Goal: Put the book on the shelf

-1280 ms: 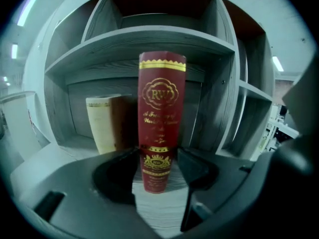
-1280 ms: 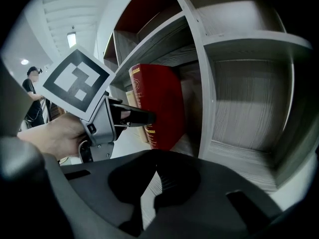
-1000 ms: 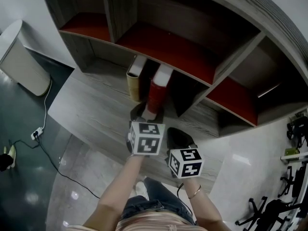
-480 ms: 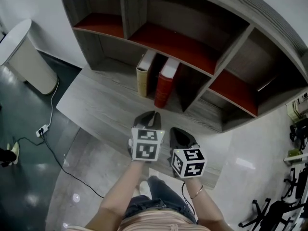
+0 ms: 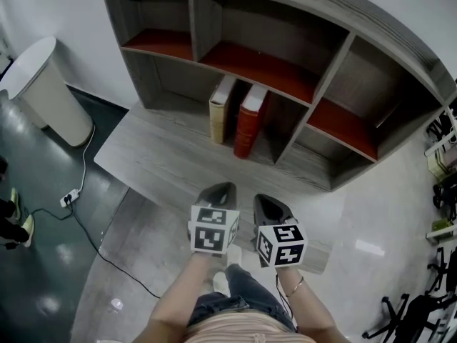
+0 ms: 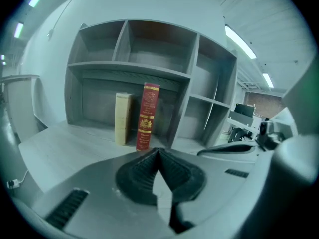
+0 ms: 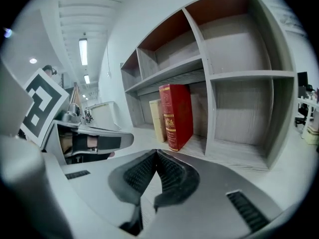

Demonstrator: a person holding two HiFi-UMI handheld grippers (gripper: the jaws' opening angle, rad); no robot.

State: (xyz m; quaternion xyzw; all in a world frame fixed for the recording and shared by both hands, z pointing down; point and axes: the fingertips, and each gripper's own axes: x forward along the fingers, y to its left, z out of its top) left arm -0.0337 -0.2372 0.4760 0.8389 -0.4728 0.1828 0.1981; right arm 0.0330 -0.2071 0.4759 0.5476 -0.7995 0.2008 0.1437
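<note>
Room: white wall and glossy grey floor; grey wood shelf (image 5: 335, 70) with red-faced boards is sitting on a low grey wood desk (image 5: 164, 163).
Red book (image 5: 250, 120): standing upright in the shelf's lower middle compartment, spine facing out.
Spine print: gold crest and gold bands are showing; lettering is too small to read.
Cream book (image 5: 221, 109): standing upright just left of the red book, narrow gap between them; no readable print.
Left gripper (image 6: 158, 152): jaws have just been closing and are now meeting at the tips, nothing between them; hanging over the front of the desk, well apart from both books.
Right gripper (image 7: 157, 152): jaws are touching at the tips, holding nothing; hanging beside the left gripper, pointing at the shelf.
Marker cubes (image 5: 213, 229): one riding on each gripper, showing black-and-white square markers, no text.
Floor, left side: white bin (image 5: 43, 88) is standing by the wall; black cable (image 5: 78, 213) is running across the floor to a white plug block (image 5: 70, 196).
</note>
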